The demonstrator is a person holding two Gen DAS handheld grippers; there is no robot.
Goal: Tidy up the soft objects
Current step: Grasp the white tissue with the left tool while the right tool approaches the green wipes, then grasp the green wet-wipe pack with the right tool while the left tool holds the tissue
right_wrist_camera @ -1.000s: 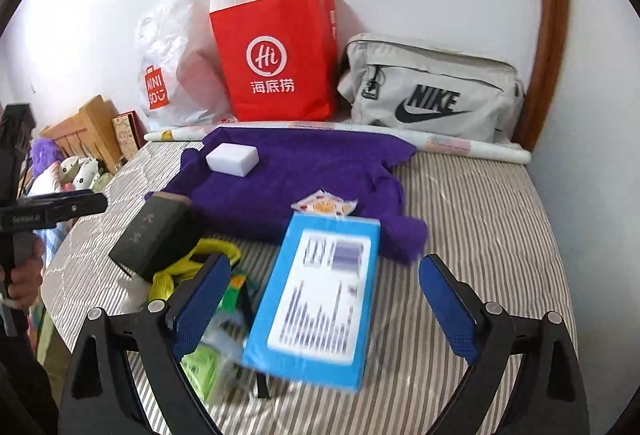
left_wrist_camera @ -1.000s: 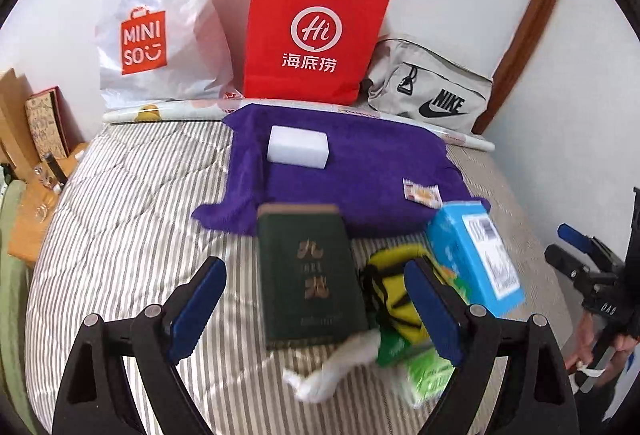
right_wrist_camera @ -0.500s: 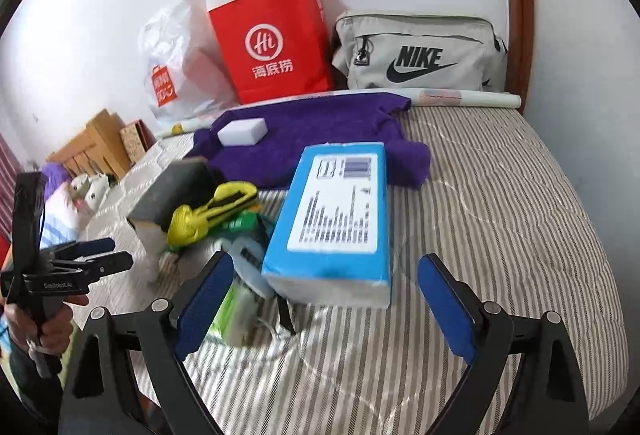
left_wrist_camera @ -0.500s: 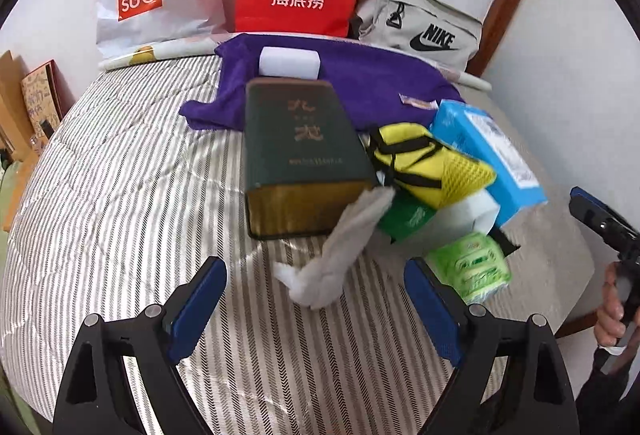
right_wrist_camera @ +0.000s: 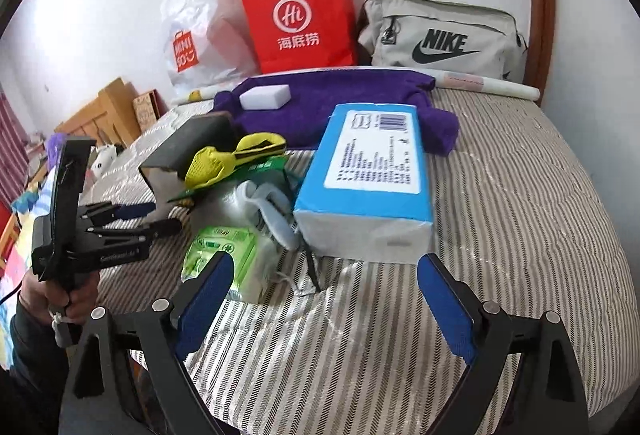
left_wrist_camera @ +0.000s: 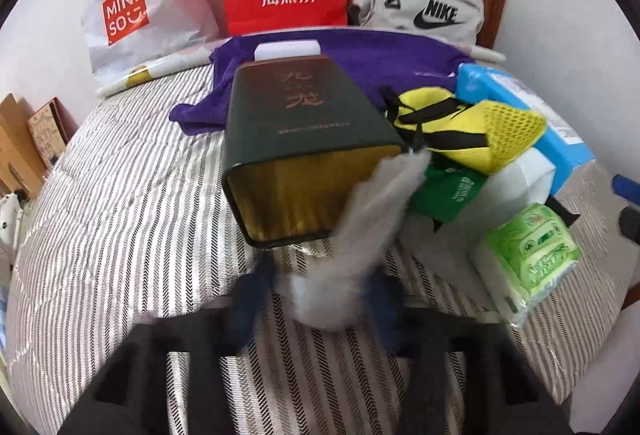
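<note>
A limp grey-white cloth (left_wrist_camera: 360, 227) lies on the striped bed against the open end of a dark green box (left_wrist_camera: 300, 123). My left gripper (left_wrist_camera: 320, 295) is low over its near end; the blurred jaws are closing, with the cloth between the pads and touching them. From the right wrist view, the left gripper (right_wrist_camera: 160, 217) is held in a hand at the left. My right gripper (right_wrist_camera: 324, 295) stands open just short of a blue tissue pack (right_wrist_camera: 368, 171). A yellow mesh pouch (left_wrist_camera: 472, 131) and a green tissue pack (left_wrist_camera: 528, 255) lie beside the box.
Behind the pile, a purple towel (right_wrist_camera: 340, 95) carries a white sponge (right_wrist_camera: 266, 97). A red paper bag (right_wrist_camera: 296, 19), a white plastic bag (right_wrist_camera: 200, 35) and a grey Nike bag (right_wrist_camera: 444, 35) lean on the wall. Wooden items (right_wrist_camera: 108, 107) stand off the bed's left edge.
My left gripper came down and forward onto the grey-white cloth, and its wide jaws narrowed around it. The right gripper moved closer to the blue tissue pack and stayed open.
</note>
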